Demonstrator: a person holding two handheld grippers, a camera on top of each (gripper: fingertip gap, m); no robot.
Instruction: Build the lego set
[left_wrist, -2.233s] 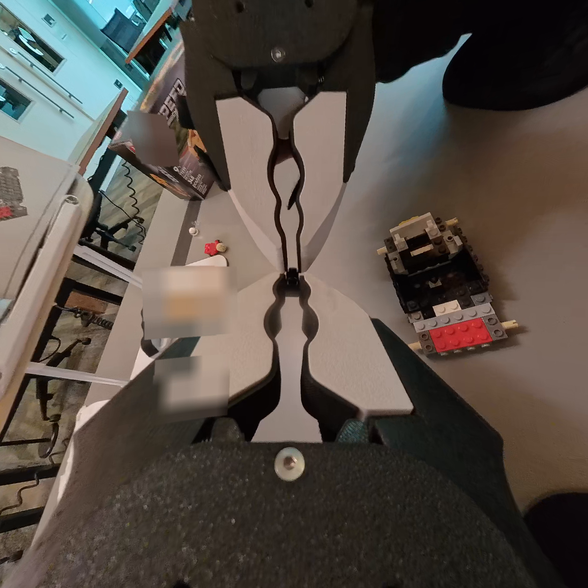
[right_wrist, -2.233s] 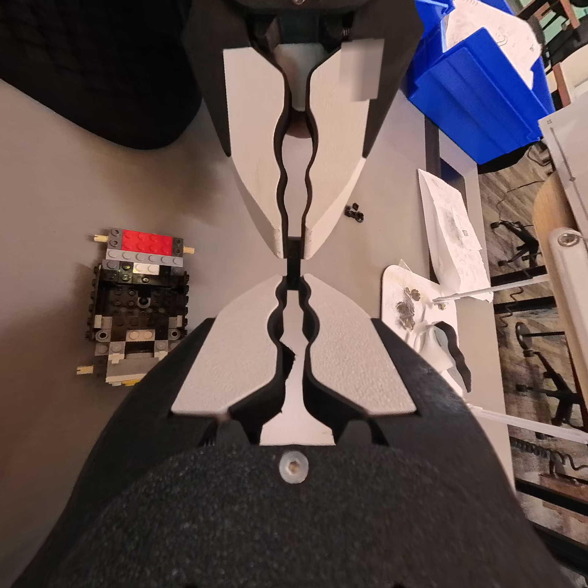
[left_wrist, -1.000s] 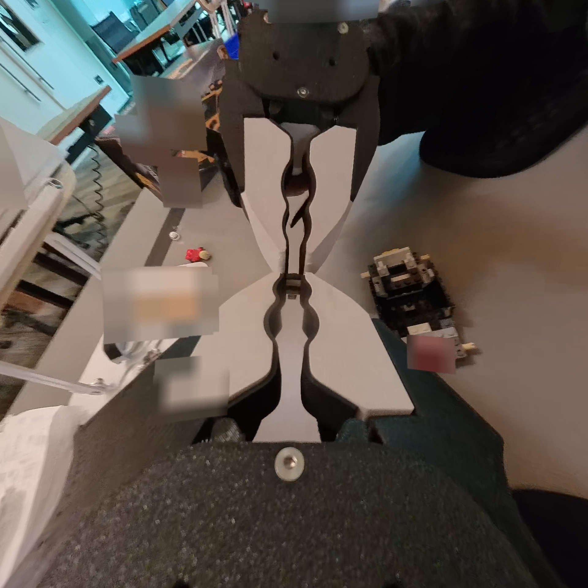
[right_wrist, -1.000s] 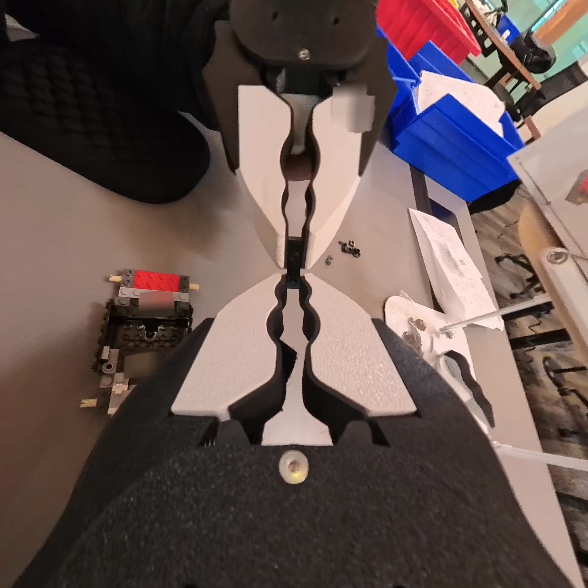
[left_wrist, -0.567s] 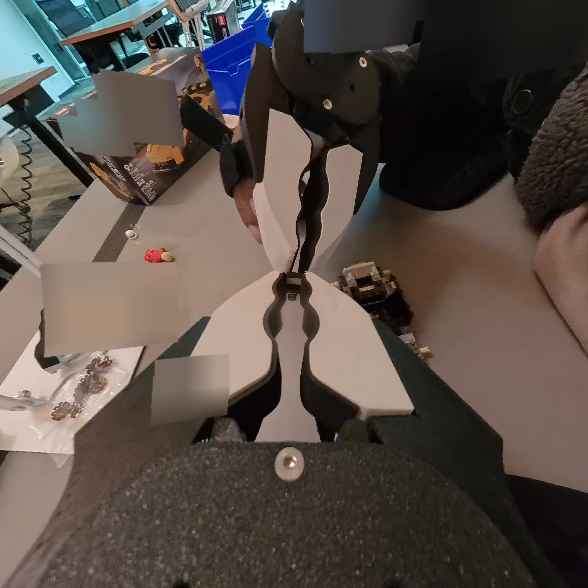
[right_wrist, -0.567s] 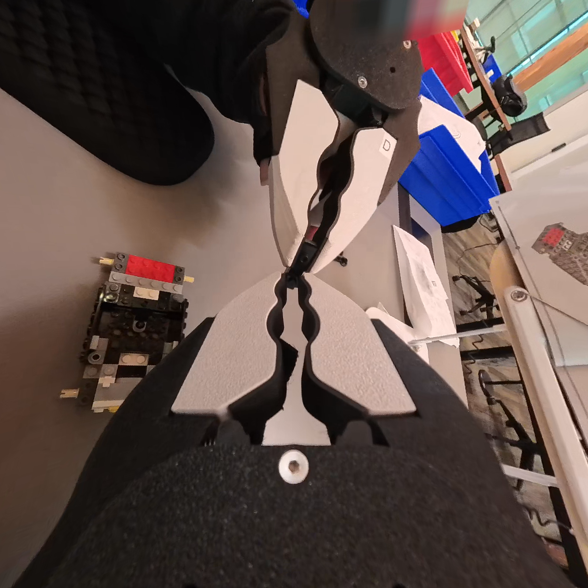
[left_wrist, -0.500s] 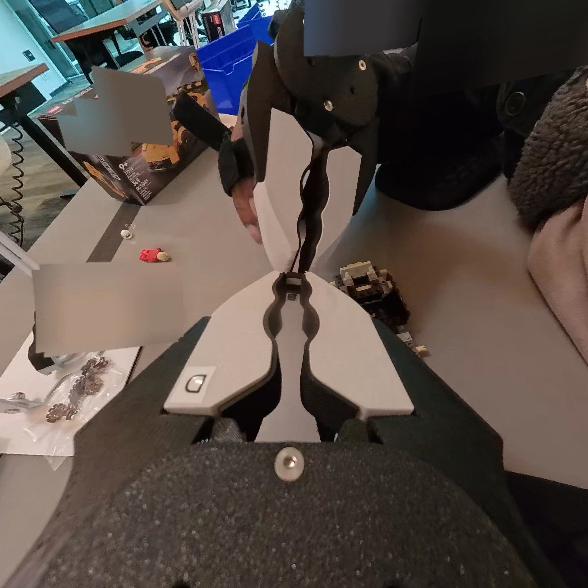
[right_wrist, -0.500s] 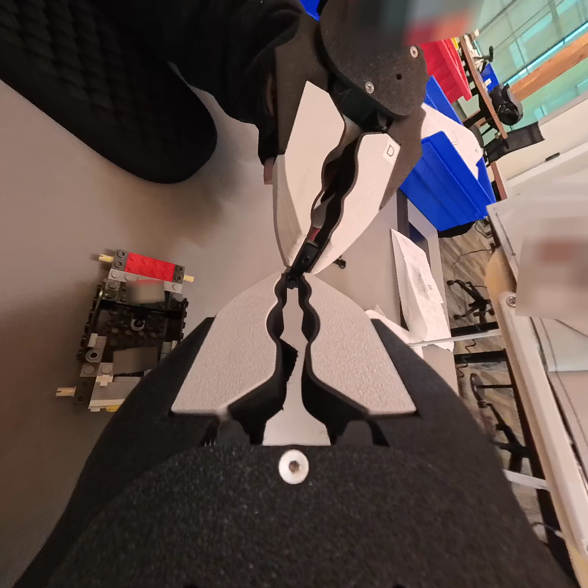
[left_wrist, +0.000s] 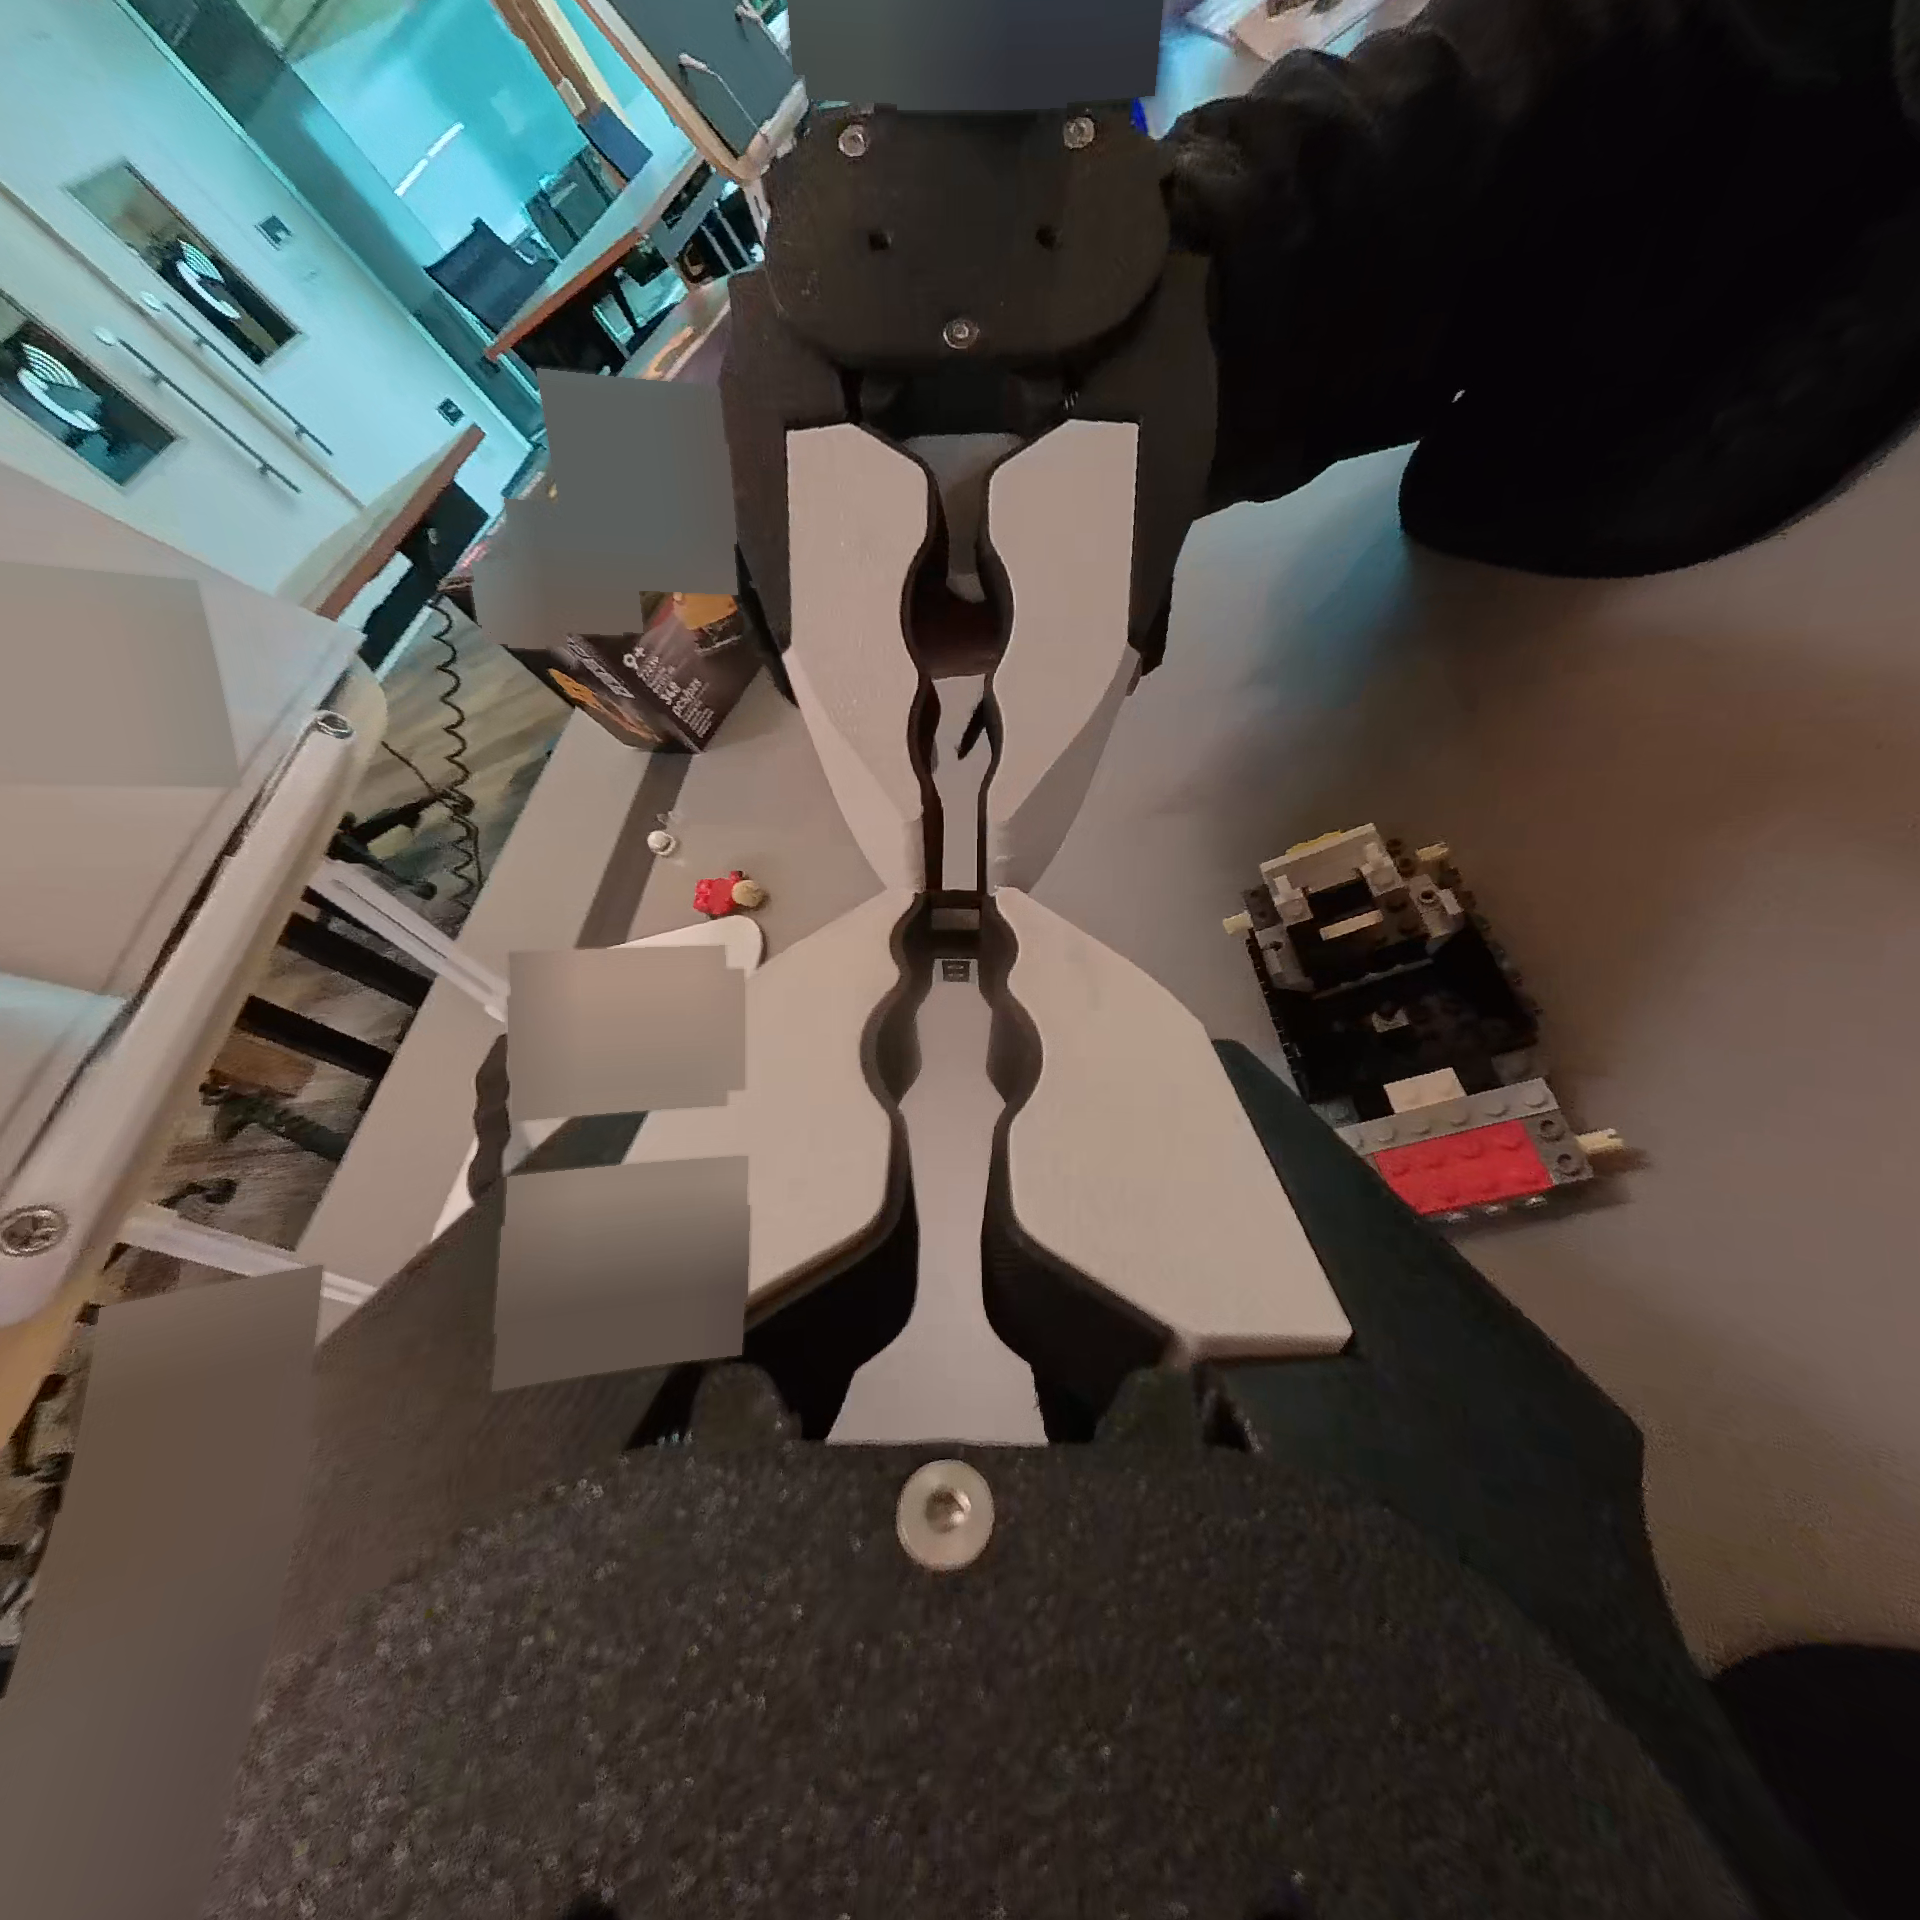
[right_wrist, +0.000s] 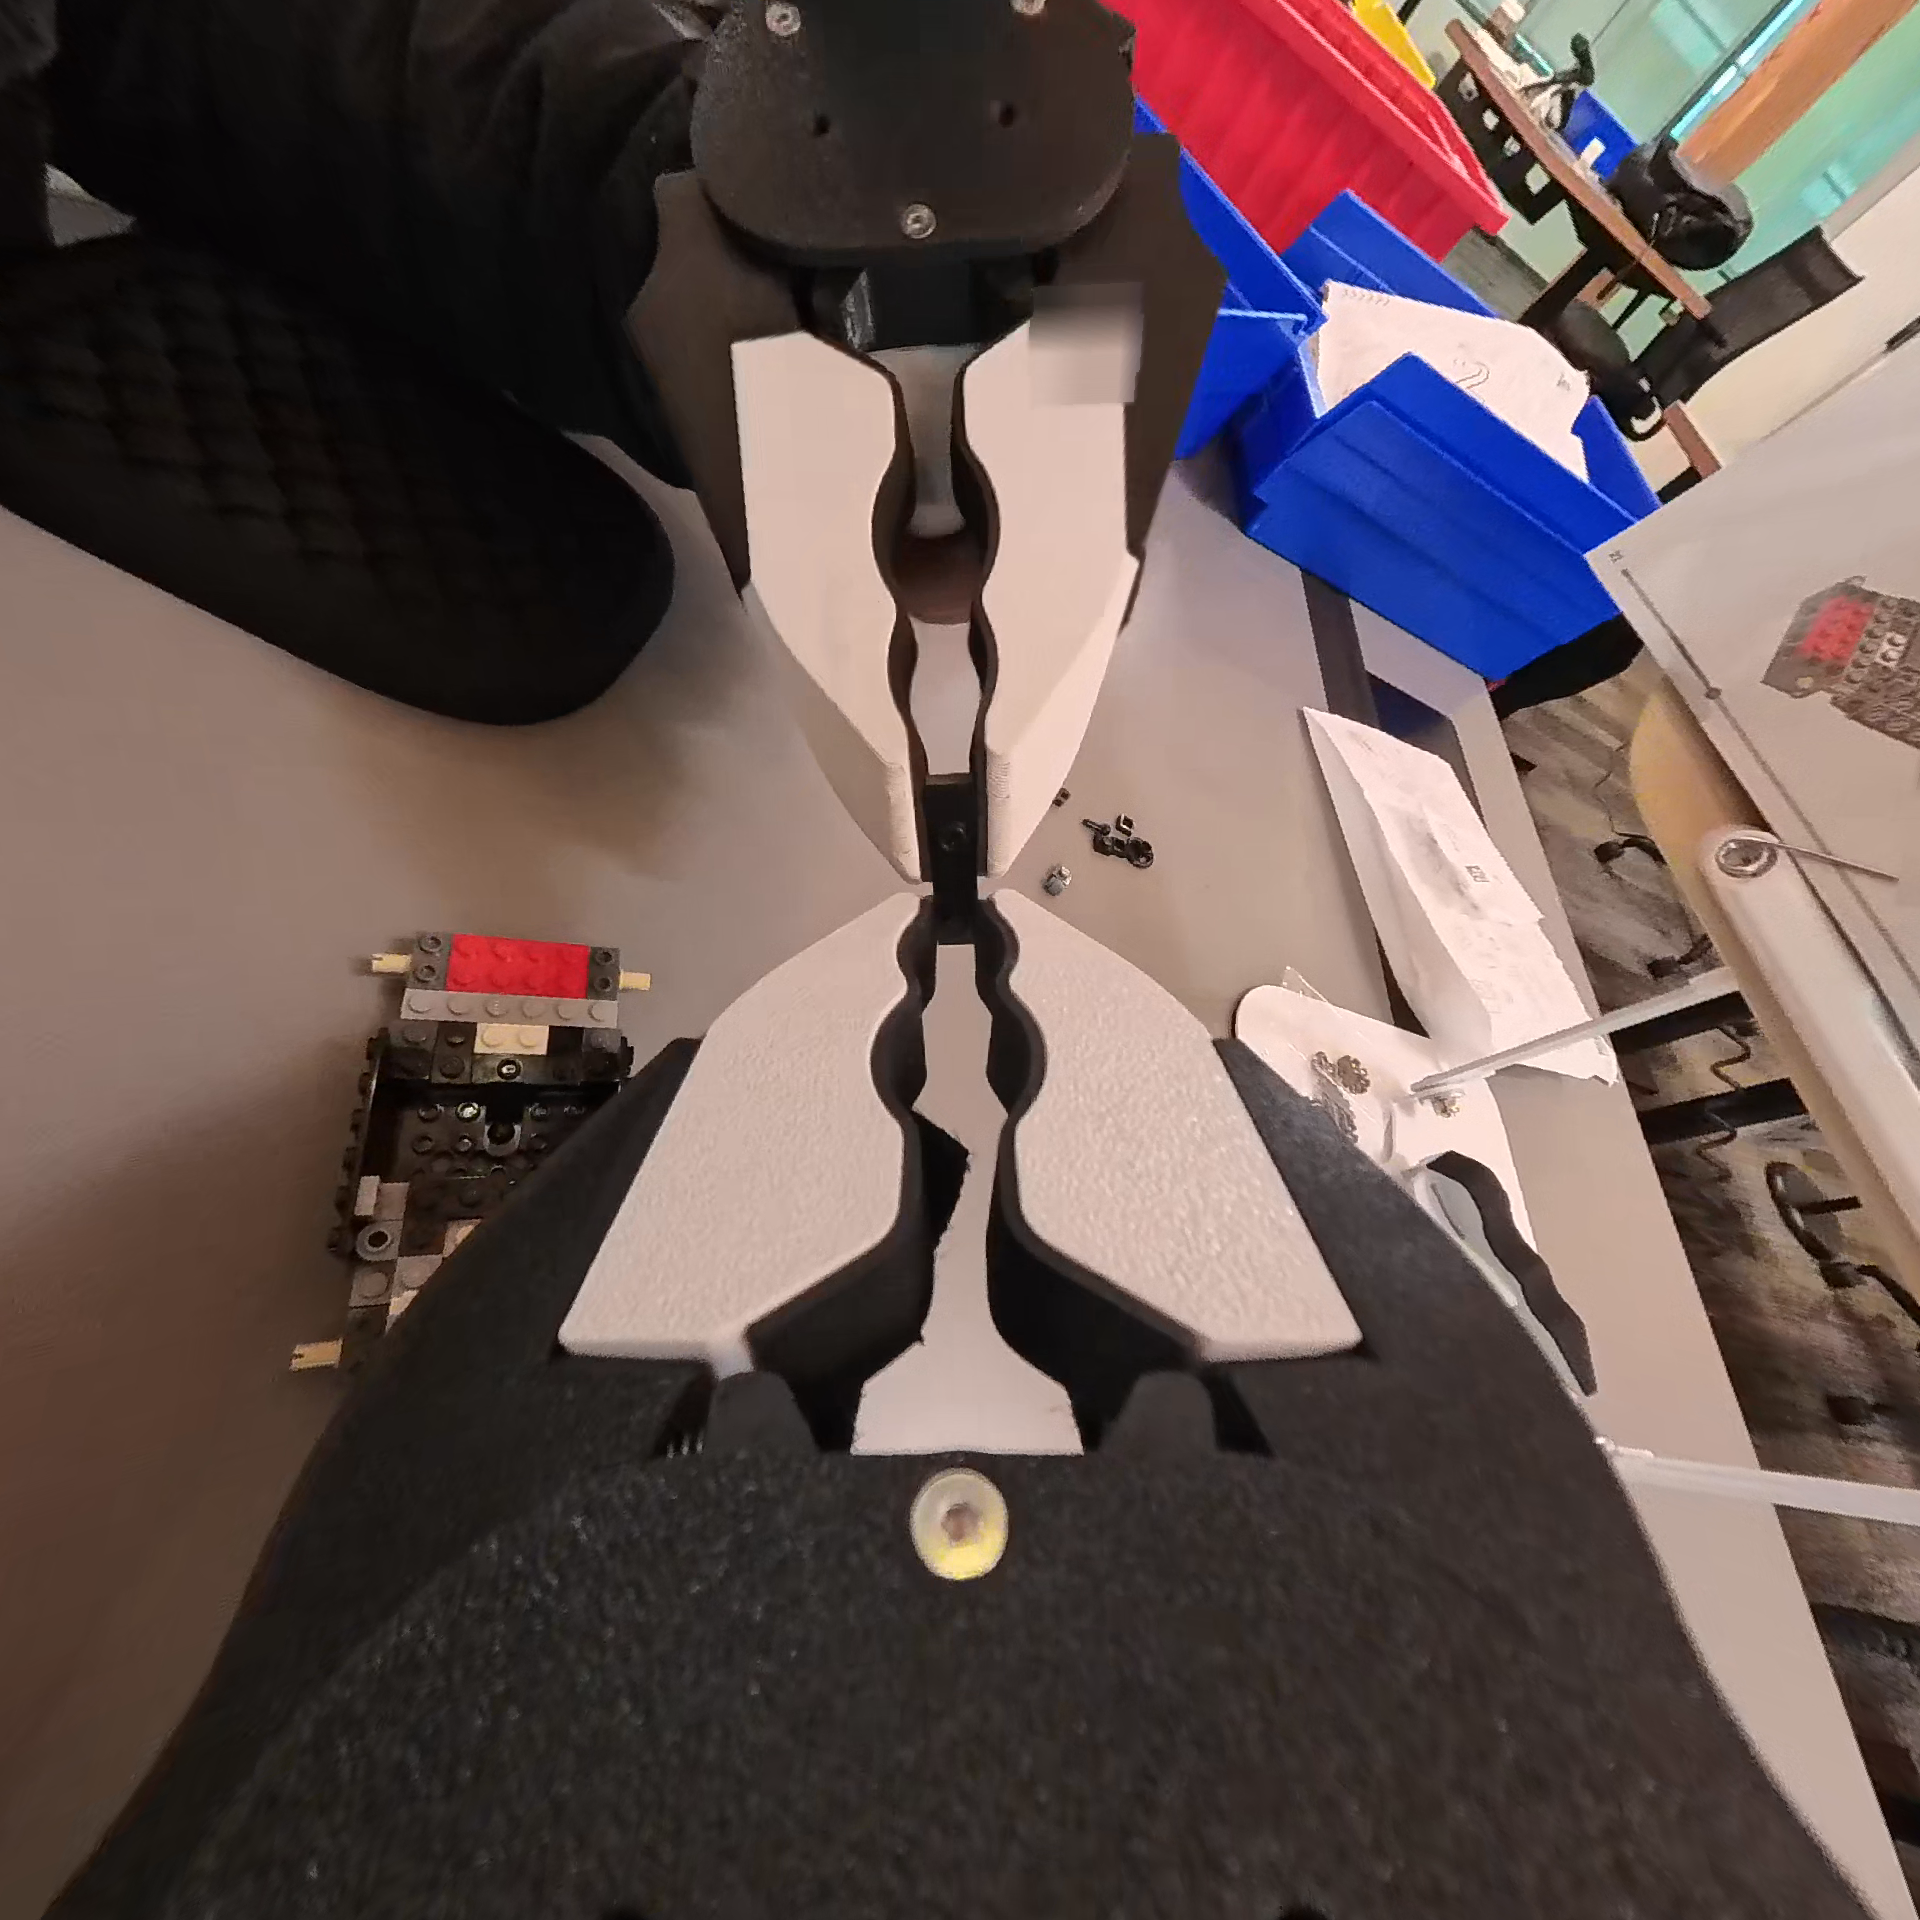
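Though gripped, small black piece (right_wrist: 954, 864) indistinct.

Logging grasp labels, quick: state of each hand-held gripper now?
Left hand-held gripper: closed on small black plastic lego piece.
Right hand-held gripper: closed on the same piece, tip to tip.

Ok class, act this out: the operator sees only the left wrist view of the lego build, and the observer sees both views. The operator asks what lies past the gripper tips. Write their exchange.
Operator: My left gripper and the right gripper meet on a small black piece. Any spare parts beyond?
Observer: Yes, loose black bits lie on the table beside the tips.
Operator: Any paperwork?
Observer: Printed sheets lie just past those bits.
Operator: Storage?
Observer: Blue bins stand behind the sheets, with a red bin farther back.
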